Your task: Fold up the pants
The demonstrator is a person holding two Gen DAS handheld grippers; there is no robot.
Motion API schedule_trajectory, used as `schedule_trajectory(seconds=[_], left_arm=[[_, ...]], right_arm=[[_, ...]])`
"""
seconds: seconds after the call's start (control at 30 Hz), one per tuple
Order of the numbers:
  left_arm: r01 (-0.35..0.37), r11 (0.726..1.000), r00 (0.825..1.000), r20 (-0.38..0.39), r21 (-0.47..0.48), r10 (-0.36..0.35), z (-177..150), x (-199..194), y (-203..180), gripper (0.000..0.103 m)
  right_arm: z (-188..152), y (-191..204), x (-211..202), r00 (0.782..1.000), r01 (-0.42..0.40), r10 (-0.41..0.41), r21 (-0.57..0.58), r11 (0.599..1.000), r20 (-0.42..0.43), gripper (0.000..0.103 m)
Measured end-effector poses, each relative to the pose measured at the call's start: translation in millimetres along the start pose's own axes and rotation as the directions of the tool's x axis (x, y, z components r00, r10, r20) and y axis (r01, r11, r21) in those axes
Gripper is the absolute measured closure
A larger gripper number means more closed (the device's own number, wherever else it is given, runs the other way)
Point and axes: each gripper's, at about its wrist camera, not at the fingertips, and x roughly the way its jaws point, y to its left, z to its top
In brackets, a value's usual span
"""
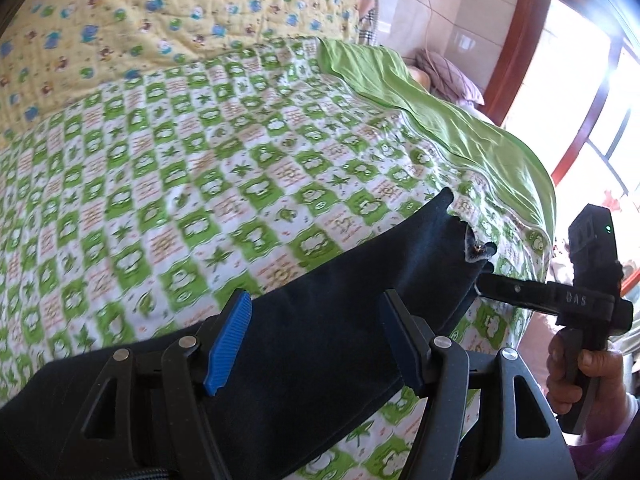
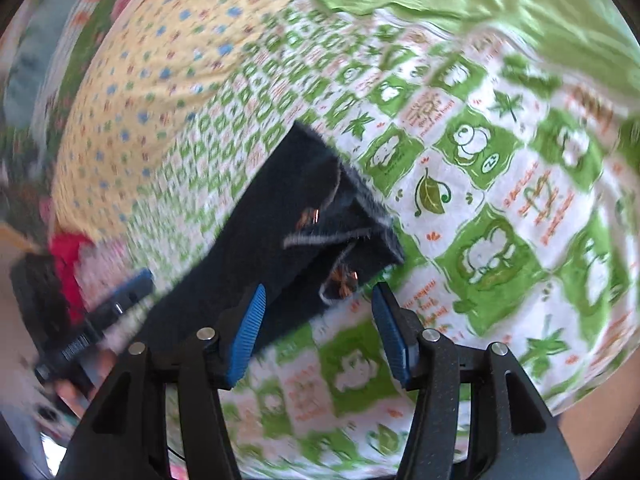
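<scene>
The dark navy pants (image 1: 304,320) lie as a long band across the green and white checked bedspread (image 1: 180,184). My left gripper (image 1: 316,344) is open, its blue pads on either side of the band, just above it. The right gripper (image 1: 486,286) shows at the right in the left wrist view, its tips at the pants' waist end. In the right wrist view the right gripper (image 2: 318,336) is open, and the waist end (image 2: 344,216) with buttons and frayed edges lies just ahead of its pads. The left gripper (image 2: 120,300) shows blurred at the left.
A yellow patterned quilt (image 1: 160,12) covers the far part of the bed. A plain green sheet (image 1: 460,120) lies along the right edge of the bed. A pillow (image 1: 448,76) and a bright window (image 1: 580,128) are beyond it.
</scene>
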Motion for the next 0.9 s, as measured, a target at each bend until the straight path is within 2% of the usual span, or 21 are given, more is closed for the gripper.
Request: schedule_trajectory(seconds=[0.17, 0.23, 0.27, 0.3, 0.37, 0.47, 0.57, 0.73, 0.8, 0.83, 0.87, 0.9], left_arm=[[0.020, 0.999, 0.999, -0.028, 0.038, -0.019, 15, 16, -7, 0.036], [0.036, 0.998, 0.998, -0.048, 0.047, -0.034, 22, 24, -8, 0.036], [0.045, 0.998, 0.998, -0.056, 0.051, -0.042, 25, 28, -9, 0.036], [0.060, 0.997, 0.996, -0.071, 0.055, -0.056, 29, 34, -10, 0.036], [0.085, 0.994, 0.992, -0.094, 0.065, -0.079, 36, 42, -12, 0.036], [0.129, 0.987, 0.983, -0.141, 0.098, -0.114, 47, 61, -23, 0.036], [0.211, 0.968, 0.962, -0.203, 0.135, -0.181, 57, 81, -38, 0.035], [0.337, 0.926, 0.910, -0.312, 0.168, -0.274, 67, 118, -63, 0.036], [0.365, 0.916, 0.891, -0.347, 0.165, -0.292, 69, 131, -69, 0.045], [0.385, 0.909, 0.877, -0.370, 0.158, -0.307, 69, 138, -72, 0.050], [0.404, 0.903, 0.863, -0.391, 0.150, -0.321, 70, 145, -75, 0.059], [0.417, 0.897, 0.852, -0.406, 0.145, -0.331, 69, 151, -78, 0.062]], right_arm=[[6, -4, 10, 0.998, -0.050, 0.046, 0.092, 0.995, 0.041, 0.046], [7, -4, 14, 0.998, -0.043, 0.040, 0.075, 0.996, 0.040, 0.060], [8, -6, 15, 0.999, -0.041, 0.038, 0.073, 0.996, 0.036, 0.072], [7, -10, 15, 0.999, -0.039, 0.036, 0.076, 0.996, 0.035, 0.079], [7, -18, 14, 0.999, -0.044, 0.042, 0.073, 0.996, 0.031, 0.087], [4, -25, 10, 0.998, -0.063, 0.062, 0.047, 0.997, 0.030, 0.089], [2, -25, 5, 0.996, -0.082, 0.082, 0.005, 0.997, 0.037, 0.089], [0, -24, 3, 0.995, -0.094, 0.096, -0.058, 0.994, 0.039, 0.089], [-1, -22, 2, 0.995, -0.087, 0.091, -0.091, 0.992, 0.040, 0.089], [-2, -21, 3, 0.995, -0.082, 0.087, -0.104, 0.991, 0.041, 0.089], [-4, -22, 1, 0.995, -0.080, 0.085, -0.111, 0.991, 0.042, 0.089], [-5, -21, 1, 0.996, -0.078, 0.084, -0.118, 0.990, 0.043, 0.089]])
